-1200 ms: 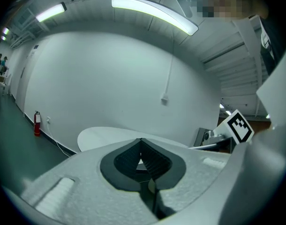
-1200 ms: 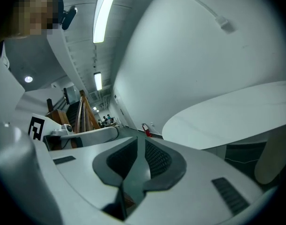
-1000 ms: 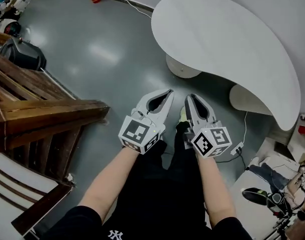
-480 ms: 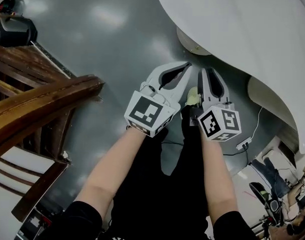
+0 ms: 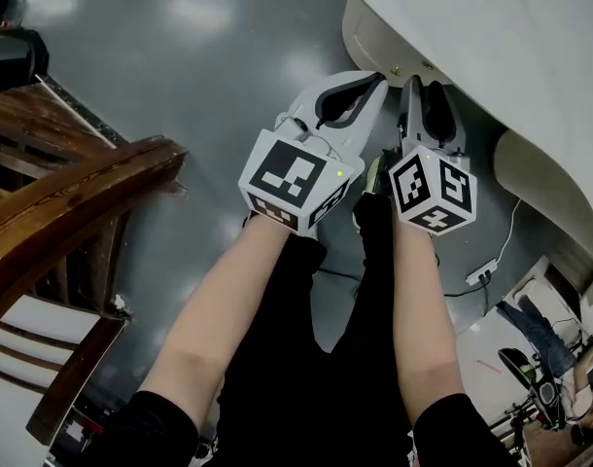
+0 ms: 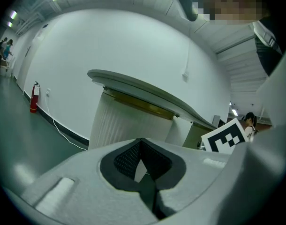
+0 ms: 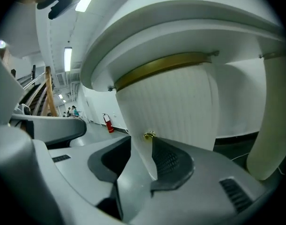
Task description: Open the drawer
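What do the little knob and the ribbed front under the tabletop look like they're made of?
Knob: likely brass or brass-plated metal, going by its yellow colour and shiny glint. Ribbed front: matte white with fine vertical grooves, perhaps painted wood or moulded plastic; the look leaves it open.

Ahead: the fluted white pedestal (image 7: 171, 107) closes the way, with a brass knob (image 7: 149, 135) sticking out of it.
Above: the white tabletop (image 5: 491, 37) overhangs and limits headroom.
Left: open grey floor (image 5: 209, 66) lies before the wooden stair rail (image 5: 73, 193).
Right: a second table leg (image 7: 269, 116) stands beyond a gap.
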A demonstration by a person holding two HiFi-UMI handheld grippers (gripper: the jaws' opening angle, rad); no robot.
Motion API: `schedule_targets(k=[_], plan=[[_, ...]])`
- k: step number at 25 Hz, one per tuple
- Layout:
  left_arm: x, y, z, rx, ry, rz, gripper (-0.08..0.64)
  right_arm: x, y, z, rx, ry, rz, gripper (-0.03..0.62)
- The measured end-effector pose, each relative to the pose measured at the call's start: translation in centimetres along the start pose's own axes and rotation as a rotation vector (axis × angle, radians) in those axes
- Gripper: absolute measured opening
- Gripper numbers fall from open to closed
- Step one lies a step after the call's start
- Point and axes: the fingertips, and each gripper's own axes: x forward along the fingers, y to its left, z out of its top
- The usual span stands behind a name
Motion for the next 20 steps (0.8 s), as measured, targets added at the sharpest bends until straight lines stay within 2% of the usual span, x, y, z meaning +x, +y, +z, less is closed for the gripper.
schedule_targets(k=[5, 16, 20], plan=[[0.3, 0.8, -0.3, -0.006, -0.017, -0.017, 0.009, 1.6, -1.1, 0.2, 0.008, -0.022, -0.065, 0.156], [-0.1, 2.1, -0.6, -0.019, -0.037, -0.029, 0.009, 3.9, -0.7, -0.5, -0.022, -0.008, -0.119, 0.161], [-0.4, 2.4, -0.6, -0.027, -0.036, -0.025, 0.009, 3.8, -1.0, -0.3, -0.017, -0.003, -0.151, 0.112]])
